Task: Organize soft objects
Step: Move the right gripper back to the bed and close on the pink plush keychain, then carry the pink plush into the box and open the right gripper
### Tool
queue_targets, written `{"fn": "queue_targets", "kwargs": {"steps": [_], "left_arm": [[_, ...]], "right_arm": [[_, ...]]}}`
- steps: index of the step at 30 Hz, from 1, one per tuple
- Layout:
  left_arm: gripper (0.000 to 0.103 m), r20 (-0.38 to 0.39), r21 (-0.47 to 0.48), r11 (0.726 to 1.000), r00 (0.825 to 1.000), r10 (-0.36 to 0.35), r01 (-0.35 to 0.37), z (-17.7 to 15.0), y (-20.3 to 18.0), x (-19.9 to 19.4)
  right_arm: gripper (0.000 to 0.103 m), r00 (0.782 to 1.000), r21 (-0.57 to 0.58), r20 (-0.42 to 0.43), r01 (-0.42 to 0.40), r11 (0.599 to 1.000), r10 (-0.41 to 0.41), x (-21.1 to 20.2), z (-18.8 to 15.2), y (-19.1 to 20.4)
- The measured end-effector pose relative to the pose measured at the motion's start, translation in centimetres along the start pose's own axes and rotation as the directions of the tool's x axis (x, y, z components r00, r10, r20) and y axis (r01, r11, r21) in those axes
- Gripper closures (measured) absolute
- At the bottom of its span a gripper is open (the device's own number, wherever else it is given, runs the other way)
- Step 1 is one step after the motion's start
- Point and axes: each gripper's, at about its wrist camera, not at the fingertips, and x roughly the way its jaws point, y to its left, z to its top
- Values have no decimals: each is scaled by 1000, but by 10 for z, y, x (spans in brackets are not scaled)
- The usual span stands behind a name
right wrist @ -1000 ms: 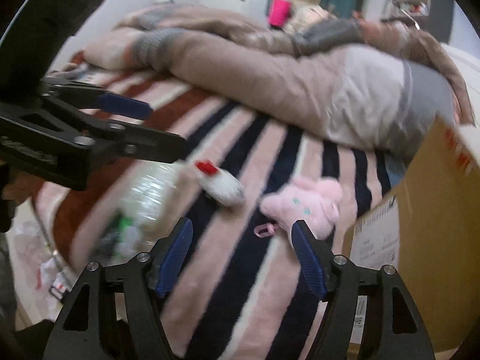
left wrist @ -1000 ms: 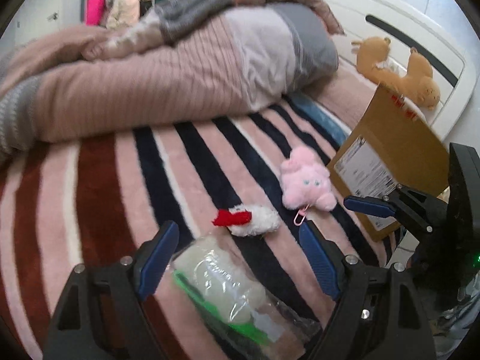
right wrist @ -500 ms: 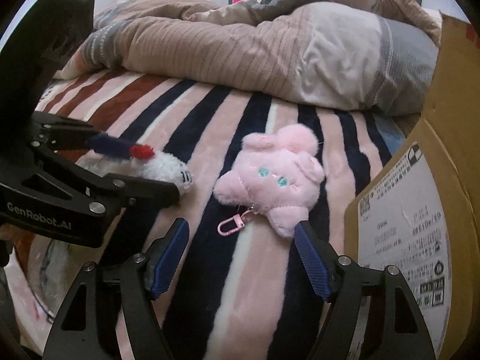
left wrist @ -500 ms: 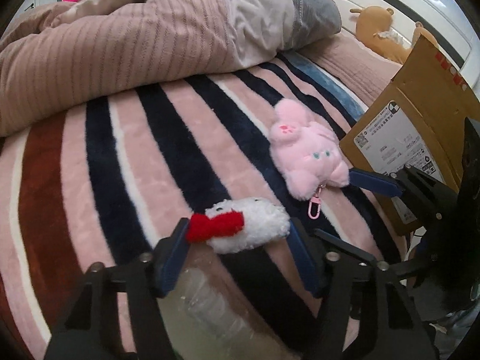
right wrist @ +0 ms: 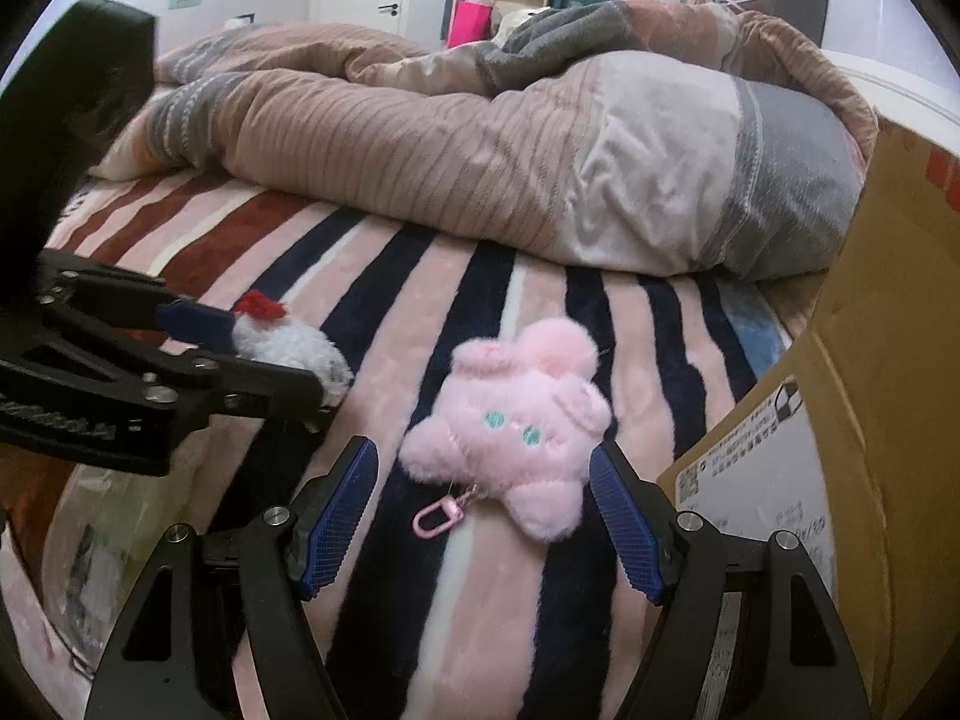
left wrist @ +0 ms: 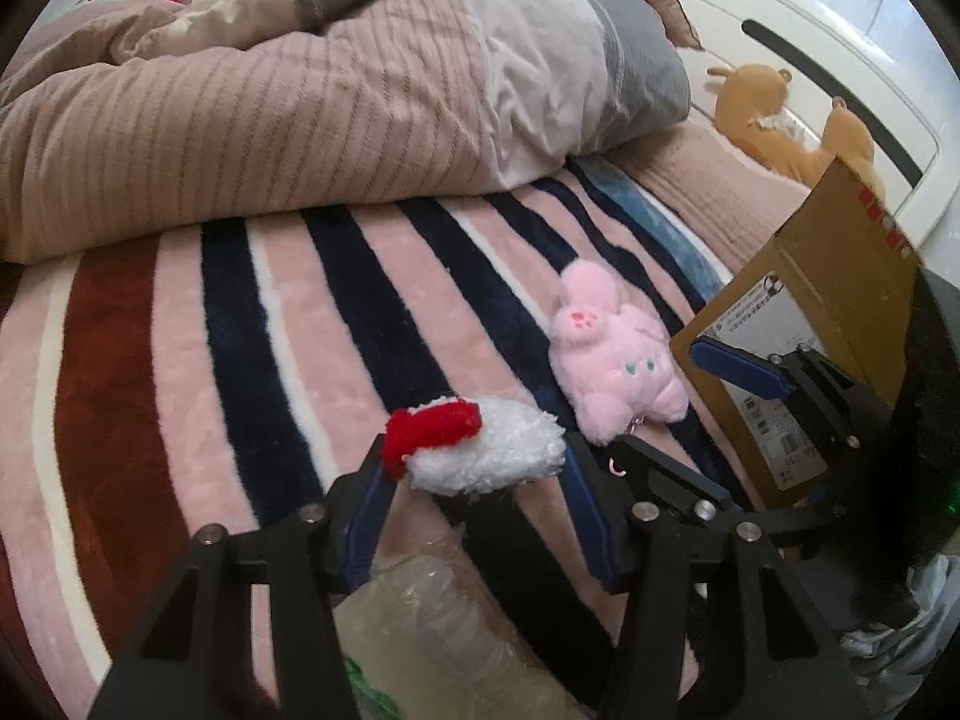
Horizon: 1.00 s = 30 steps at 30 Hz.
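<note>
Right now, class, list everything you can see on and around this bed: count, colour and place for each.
White plush toy: one, white with red bow, between left tool's fingers.
Pink plush toy: one, pink, on blanket ahead of right tool.
Striped blanket: one, pink, navy, maroon, covering bed.
Duvet: one, pinkish-brown and grey, bunched behind.
Cardboard box: one, brown, right side.
Brown plush: tan, by headboard; count unclear.
Left tool: closing around white toy.
Right tool: open.

Pink plush, striped blanket

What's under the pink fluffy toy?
The pink plush lies on the striped blanket, its pink clip sticking out beside it. Anything directly beneath its body is hidden.
</note>
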Motion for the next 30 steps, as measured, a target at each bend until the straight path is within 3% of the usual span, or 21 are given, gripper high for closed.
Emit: {"fn": "queue_targets", "kwargs": {"steps": [5, 14, 18, 21, 25, 30], "left_arm": [[52, 27, -7, 1000, 1000, -3, 4, -1, 4, -14], [52, 42, -23, 1000, 999, -2, 3, -4, 13, -23], [52, 50, -29, 1000, 999, 0, 1, -7, 16, -29], [52, 56, -34, 999, 998, 1, 1, -6, 16, -33], [52, 68, -27, 1000, 998, 4, -2, -5, 14, -41], [52, 72, -28, 999, 997, 18, -16, -6, 14, -46]], "right_arm": [[31, 998, 4, -29, 48, 999, -48, 18, 8, -3], [32, 998, 52, -63, 29, 998, -25, 42, 10, -8], [45, 998, 62, -56, 26, 998, -22, 42, 8, -12], [49, 999, 60, -36, -7, 998, 9, 34, 8, -13], [49, 987, 9, -19, -156, 988, 156, 15, 6, 0], [34, 987, -87, -63, -156, 984, 151, 13, 0, 17]]}}
